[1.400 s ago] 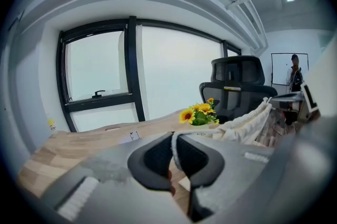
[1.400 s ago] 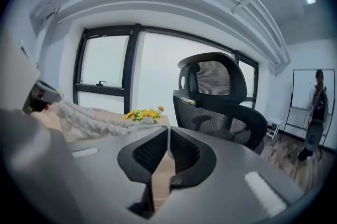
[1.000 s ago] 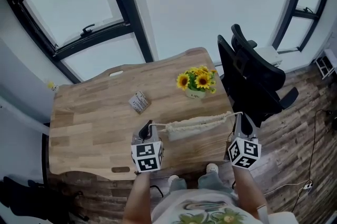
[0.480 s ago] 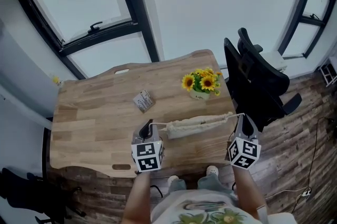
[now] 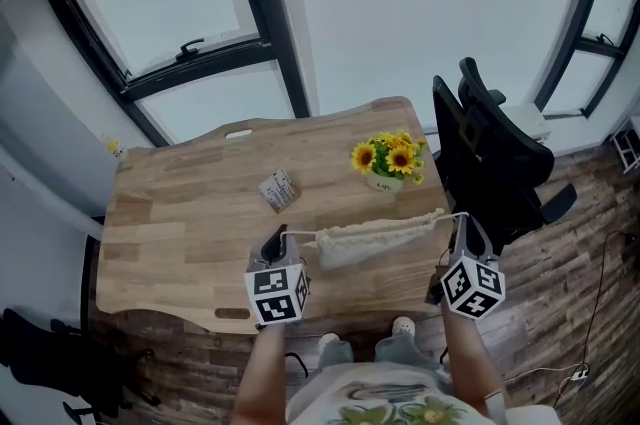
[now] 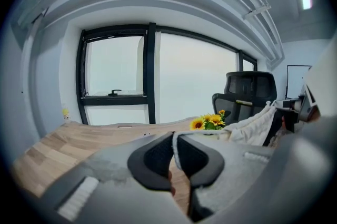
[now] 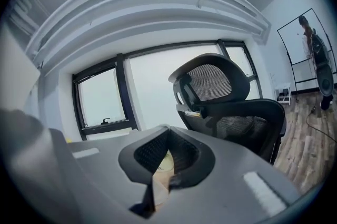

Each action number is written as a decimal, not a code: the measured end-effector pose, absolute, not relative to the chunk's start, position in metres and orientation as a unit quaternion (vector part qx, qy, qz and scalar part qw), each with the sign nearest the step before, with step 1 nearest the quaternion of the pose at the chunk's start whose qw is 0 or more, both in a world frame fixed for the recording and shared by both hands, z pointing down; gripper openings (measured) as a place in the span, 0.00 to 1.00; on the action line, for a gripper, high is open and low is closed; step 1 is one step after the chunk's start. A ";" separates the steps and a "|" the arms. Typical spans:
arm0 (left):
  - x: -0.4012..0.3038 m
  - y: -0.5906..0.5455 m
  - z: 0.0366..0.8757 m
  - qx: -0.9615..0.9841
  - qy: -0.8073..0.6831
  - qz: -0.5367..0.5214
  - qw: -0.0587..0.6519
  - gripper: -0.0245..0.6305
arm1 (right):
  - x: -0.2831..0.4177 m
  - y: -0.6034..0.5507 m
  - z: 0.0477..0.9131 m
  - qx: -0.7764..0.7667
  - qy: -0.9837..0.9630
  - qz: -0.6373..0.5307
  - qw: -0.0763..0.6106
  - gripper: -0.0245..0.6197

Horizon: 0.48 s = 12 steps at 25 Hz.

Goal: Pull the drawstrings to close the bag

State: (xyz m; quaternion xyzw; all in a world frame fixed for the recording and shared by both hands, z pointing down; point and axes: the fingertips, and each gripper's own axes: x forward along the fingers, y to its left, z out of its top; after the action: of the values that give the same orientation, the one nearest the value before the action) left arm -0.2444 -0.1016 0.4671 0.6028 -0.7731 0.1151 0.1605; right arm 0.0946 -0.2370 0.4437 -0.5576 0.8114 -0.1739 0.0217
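We found the cream bag (image 5: 365, 238) lying near the front edge of the wooden table (image 5: 180, 223), stretched lengthwise between the two grippers, much as it had lain a second earlier. The left gripper (image 5: 279, 235) had its jaws clamped on the left drawstring (image 5: 300, 235); in the left gripper view the white cord (image 6: 202, 133) ran out from between the pressed pads of the left gripper (image 6: 174, 136) toward the gathered cloth of the bag (image 6: 255, 125). The right gripper (image 5: 462, 219) hung just past the table's right end with its jaws together, and the right drawstring (image 5: 448, 215) ran from the bag's mouth straight to its tips. In the right gripper view the right gripper (image 7: 167, 130) showed its pads meeting, with the black chair (image 7: 231, 107) beyond. Against the earlier frame we saw little change in either hand's place, but the right gripper's marker cube had rolled slightly and sat a touch further out. The pot of sunflowers (image 5: 390, 158) and the small box (image 5: 279, 189) stood behind the bag, apart from it, in the same arrangement as before.
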 end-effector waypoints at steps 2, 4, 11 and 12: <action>-0.247 -0.101 0.466 0.599 -0.776 0.112 0.163 0.04 | 0.095 -0.238 0.442 -0.556 0.811 -0.180 0.028 0.04; -0.248 -0.100 0.465 0.597 -0.777 0.110 0.166 0.04 | 0.094 -0.239 0.443 -0.555 0.810 -0.185 0.030 0.04; -0.251 -0.098 0.465 0.591 -0.781 0.100 0.175 0.04 | 0.097 -0.242 0.445 -0.554 0.806 -0.203 0.039 0.04; -0.252 -0.098 0.465 0.589 -0.782 0.097 0.177 0.04 | 0.098 -0.243 0.445 -0.555 0.806 -0.203 0.039 0.04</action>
State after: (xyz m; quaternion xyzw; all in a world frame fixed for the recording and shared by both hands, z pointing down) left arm -0.2517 -0.0975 0.4645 0.5892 -0.7823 0.0970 0.1772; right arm 0.0977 -0.2427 0.4449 -0.5549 0.8057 -0.2033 0.0389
